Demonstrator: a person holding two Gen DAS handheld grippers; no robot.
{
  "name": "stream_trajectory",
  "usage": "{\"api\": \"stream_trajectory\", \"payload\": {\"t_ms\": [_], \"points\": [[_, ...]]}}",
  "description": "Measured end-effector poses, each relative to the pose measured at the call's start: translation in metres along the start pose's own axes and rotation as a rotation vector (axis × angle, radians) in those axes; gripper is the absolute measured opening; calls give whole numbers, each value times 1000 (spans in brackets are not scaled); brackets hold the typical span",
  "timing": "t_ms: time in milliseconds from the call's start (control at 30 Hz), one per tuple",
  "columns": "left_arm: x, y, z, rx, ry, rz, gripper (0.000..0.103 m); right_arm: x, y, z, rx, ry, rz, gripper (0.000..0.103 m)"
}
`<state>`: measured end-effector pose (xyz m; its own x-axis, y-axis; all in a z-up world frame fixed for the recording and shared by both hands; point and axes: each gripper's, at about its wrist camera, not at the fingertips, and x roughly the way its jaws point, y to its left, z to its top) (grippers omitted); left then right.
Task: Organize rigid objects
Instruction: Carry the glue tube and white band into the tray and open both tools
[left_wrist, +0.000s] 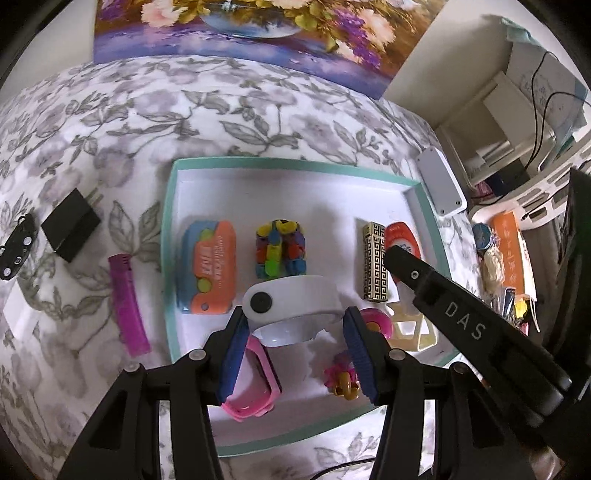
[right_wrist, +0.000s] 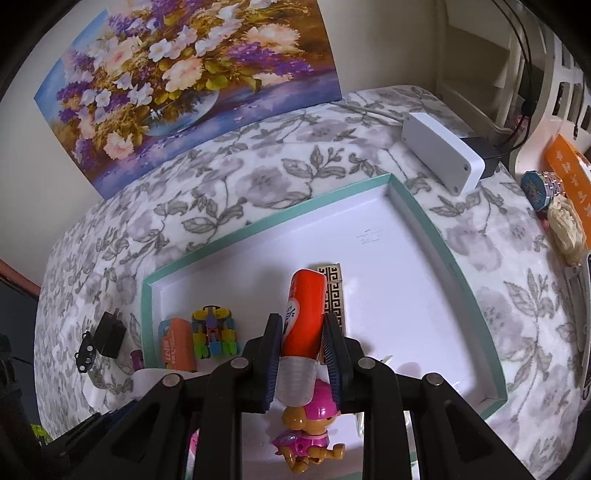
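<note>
A teal-rimmed white tray (left_wrist: 168, 236) (right_wrist: 410, 199) lies on the flowered cloth. My left gripper (left_wrist: 295, 325) is shut on a white magnifier (left_wrist: 291, 299) and holds it over the tray. My right gripper (right_wrist: 303, 328) is shut on an orange glue stick (right_wrist: 304, 310), above a gold patterned box (right_wrist: 334, 291); the stick also shows in the left wrist view (left_wrist: 404, 236). In the tray lie an orange-blue case (left_wrist: 208, 266), a colourful block toy (left_wrist: 280, 251), the patterned box (left_wrist: 375, 269), a pink watch (left_wrist: 258, 373) and a pup figure (right_wrist: 310, 435).
Left of the tray lie a purple comb (left_wrist: 127, 299), a black charger (left_wrist: 72, 229) and a black clip (left_wrist: 16, 247). A white box (left_wrist: 441, 184) (right_wrist: 441, 151) sits off the tray's far right corner. A flower painting (right_wrist: 184, 85) leans on the wall. Clutter lies at the right edge.
</note>
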<state>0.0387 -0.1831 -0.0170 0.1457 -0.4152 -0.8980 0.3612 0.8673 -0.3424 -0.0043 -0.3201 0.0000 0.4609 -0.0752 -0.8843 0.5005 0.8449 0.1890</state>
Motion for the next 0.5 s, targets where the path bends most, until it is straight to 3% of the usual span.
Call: {"api": "stream_trajectory", "payload": {"t_ms": [500], "points": [[11, 5, 0, -9, 36, 26, 55, 14, 14, -6, -43, 51, 3, 25]]}}
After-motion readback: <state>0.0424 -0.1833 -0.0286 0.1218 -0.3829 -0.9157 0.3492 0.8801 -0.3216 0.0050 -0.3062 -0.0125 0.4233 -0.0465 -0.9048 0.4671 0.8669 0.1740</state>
